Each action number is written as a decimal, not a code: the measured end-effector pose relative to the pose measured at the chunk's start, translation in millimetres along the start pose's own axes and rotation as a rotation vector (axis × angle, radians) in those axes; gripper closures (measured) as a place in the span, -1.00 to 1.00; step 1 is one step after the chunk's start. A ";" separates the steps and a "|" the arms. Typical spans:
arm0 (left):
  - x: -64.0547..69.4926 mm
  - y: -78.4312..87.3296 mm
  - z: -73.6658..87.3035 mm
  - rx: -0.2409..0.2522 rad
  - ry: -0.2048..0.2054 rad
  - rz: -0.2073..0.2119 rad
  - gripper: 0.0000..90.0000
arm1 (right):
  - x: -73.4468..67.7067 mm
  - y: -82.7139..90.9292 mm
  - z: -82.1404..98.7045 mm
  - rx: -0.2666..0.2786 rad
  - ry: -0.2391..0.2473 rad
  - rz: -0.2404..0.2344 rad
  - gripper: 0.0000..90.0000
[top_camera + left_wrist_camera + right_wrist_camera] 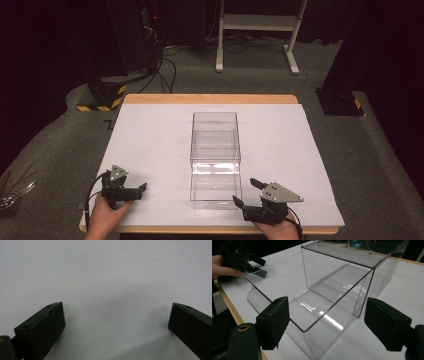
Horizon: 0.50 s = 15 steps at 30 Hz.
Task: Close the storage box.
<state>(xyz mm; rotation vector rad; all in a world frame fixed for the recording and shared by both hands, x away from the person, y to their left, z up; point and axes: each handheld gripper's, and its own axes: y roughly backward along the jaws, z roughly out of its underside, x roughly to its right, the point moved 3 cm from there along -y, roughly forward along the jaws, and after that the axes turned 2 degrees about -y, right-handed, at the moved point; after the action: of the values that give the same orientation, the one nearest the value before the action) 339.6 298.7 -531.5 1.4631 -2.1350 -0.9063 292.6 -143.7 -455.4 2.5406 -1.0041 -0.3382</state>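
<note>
The clear box (pixel 215 159) lies mid-desk, its long axis running from near edge to far edge, its pulled-out near end just left of the right gripper (pixel 246 192). That gripper is nearer, jaws wide, holding nothing. The left gripper (pixel 142 189) sits by the near left corner, also wide and empty.
</note>
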 end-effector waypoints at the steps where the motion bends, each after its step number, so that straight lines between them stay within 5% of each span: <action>1: 0.0 0.0 0.0 0.000 0.000 0.000 -0.98 | -0.4 -0.1 0.4 0.000 0.001 -0.004 -0.53; 15: 0.0 0.0 0.0 0.000 0.000 0.000 -0.98 | -2.5 -5.9 5.7 -0.018 0.001 -0.024 -0.56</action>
<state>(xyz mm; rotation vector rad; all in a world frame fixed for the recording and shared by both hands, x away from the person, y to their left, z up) 339.6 298.6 -531.5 1.4633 -2.1349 -0.9061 292.4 -139.5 -462.9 2.5383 -0.9672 -0.3507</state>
